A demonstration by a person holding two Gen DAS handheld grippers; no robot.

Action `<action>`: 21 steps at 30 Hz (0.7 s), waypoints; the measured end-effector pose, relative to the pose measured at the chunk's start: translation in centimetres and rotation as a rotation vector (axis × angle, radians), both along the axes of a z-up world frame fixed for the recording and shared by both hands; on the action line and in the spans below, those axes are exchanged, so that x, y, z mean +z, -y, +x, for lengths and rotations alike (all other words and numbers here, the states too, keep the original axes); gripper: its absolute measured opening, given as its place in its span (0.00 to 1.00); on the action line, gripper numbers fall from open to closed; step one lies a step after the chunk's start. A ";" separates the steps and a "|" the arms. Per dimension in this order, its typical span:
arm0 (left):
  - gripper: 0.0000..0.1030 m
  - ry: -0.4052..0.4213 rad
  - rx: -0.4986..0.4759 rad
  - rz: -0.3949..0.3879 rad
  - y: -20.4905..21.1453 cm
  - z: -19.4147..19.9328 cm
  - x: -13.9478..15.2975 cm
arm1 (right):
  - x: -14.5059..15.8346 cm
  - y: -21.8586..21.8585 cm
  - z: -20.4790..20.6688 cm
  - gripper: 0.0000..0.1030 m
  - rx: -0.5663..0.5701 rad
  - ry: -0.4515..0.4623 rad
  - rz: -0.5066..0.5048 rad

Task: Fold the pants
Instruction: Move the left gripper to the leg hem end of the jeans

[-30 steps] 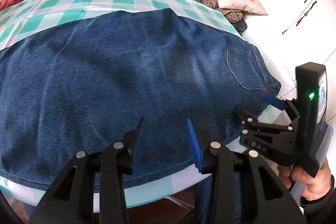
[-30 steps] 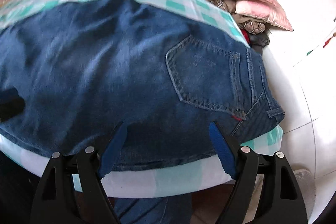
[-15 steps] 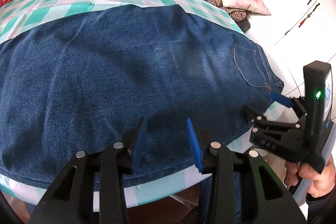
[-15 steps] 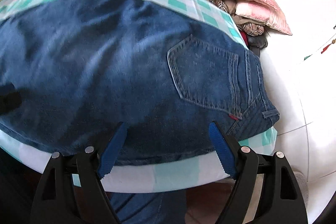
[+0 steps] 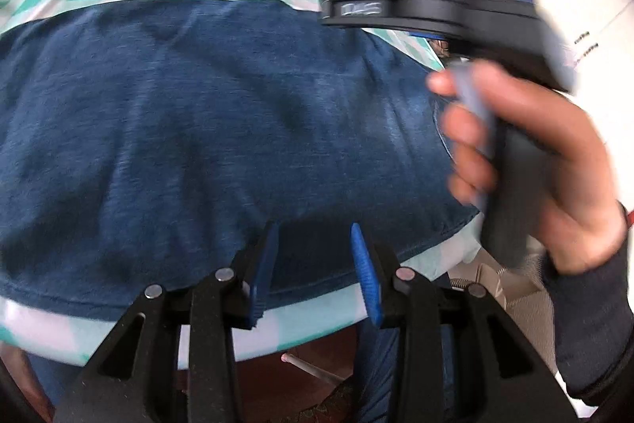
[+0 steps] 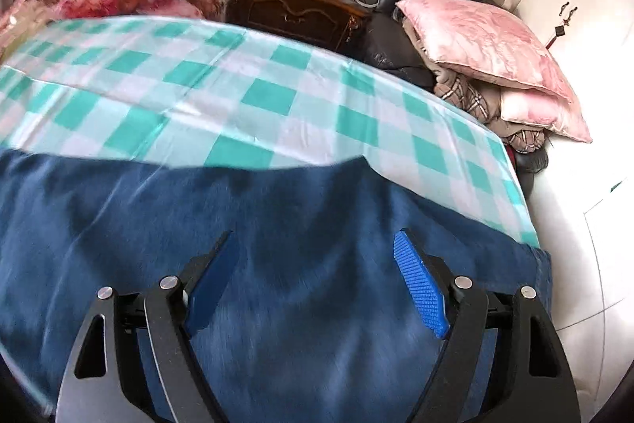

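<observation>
Blue denim pants (image 5: 206, 129) are spread flat on a checked tablecloth (image 6: 245, 94), filling 6 o'clock. Left gripper (image 5: 313, 268) and right gripper (image 6: 317, 284) are held parted, empty. Heavy, limp denim is probably best gripped at hem or waistband.

Both tools open, nothing held.

Our left black two-finger tool with blue pads (image 5: 313, 270) points forward, jaws parted a little. Our right black tool with blue ribbed pads (image 6: 317, 288) is spread wider. In the left view, our right hand (image 5: 531, 161) grips its handle, a dark sleeve at the wrist.
</observation>
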State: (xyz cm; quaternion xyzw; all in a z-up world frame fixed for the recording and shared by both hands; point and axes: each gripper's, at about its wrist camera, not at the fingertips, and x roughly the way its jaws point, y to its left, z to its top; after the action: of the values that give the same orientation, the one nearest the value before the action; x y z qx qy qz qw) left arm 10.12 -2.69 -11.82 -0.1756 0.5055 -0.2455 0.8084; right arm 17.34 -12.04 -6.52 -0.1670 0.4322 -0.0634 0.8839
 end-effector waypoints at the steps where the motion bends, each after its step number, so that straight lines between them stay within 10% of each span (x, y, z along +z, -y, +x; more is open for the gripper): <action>1: 0.37 -0.003 0.015 -0.009 -0.9 0.0 0.1 | -0.9 -0.2 0.9 0.74 0.000 -0.018 -0.026; 14: 0.36 -0.006 0.561 0.038 -28.3 -1.1 2.8 | -2.9 0.8 -6.6 0.74 0.056 -0.053 -0.065; 21: 0.36 -0.041 0.702 0.026 -36.3 -3.8 3.0 | -3.7 6.3 -11.6 0.75 -0.034 -0.069 -0.178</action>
State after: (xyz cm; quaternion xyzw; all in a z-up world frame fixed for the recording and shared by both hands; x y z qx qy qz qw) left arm 6.33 33.62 -8.86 -0.3334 0.4335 0.0574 0.8352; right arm 5.75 -18.34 -10.18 -0.2396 0.4579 -0.1111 0.8488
